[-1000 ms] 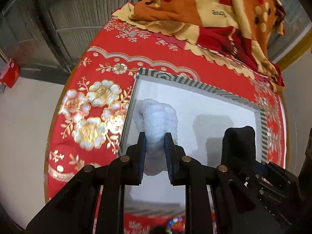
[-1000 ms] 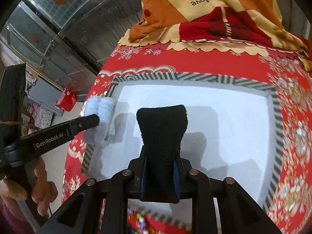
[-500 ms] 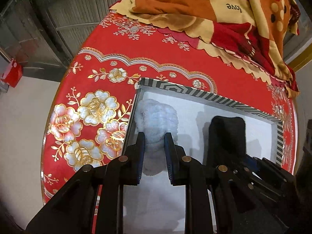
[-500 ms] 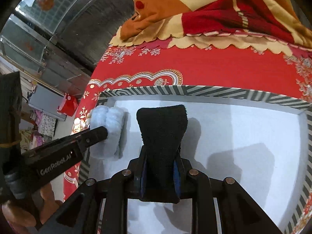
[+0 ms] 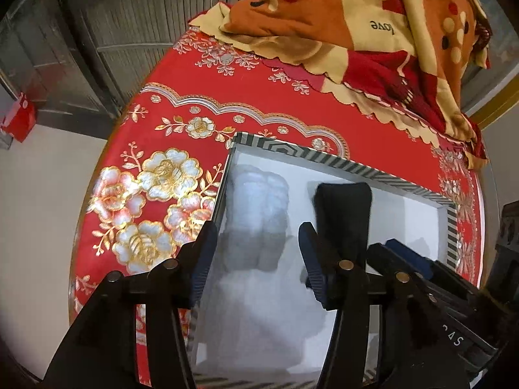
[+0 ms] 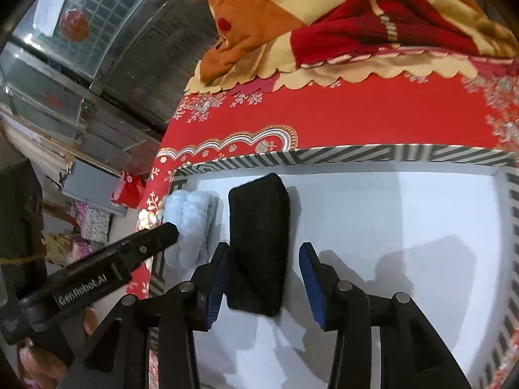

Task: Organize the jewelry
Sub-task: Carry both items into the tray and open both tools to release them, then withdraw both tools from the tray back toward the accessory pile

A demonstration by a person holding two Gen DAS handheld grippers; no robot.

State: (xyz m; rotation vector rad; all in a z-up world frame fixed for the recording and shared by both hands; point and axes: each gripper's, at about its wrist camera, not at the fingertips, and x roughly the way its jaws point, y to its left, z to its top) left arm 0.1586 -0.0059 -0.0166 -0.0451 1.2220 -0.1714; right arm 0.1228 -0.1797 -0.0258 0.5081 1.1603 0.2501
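A white box with a striped rim sits on a red embroidered tablecloth. A fluffy pale-blue piece lies in its left corner. My left gripper straddles it, jaws opening, pads clear of it. Beside it a black velvet piece rests on the box floor. In the right wrist view this black piece stands between the opening jaws of my right gripper, close to the left pad, with a gap on the right. The fluffy piece and a left gripper finger show at the left.
A crumpled orange, red and cream blanket covers the table's far side. The tablecloth ends at the rounded table edge just left of the box. A hand holds the left gripper. A red box stands on the floor.
Both grippers have gone from shut to spread jaws, letting go of the fluffy piece and the black piece. The right gripper brought the black piece left, next to the fluffy one.
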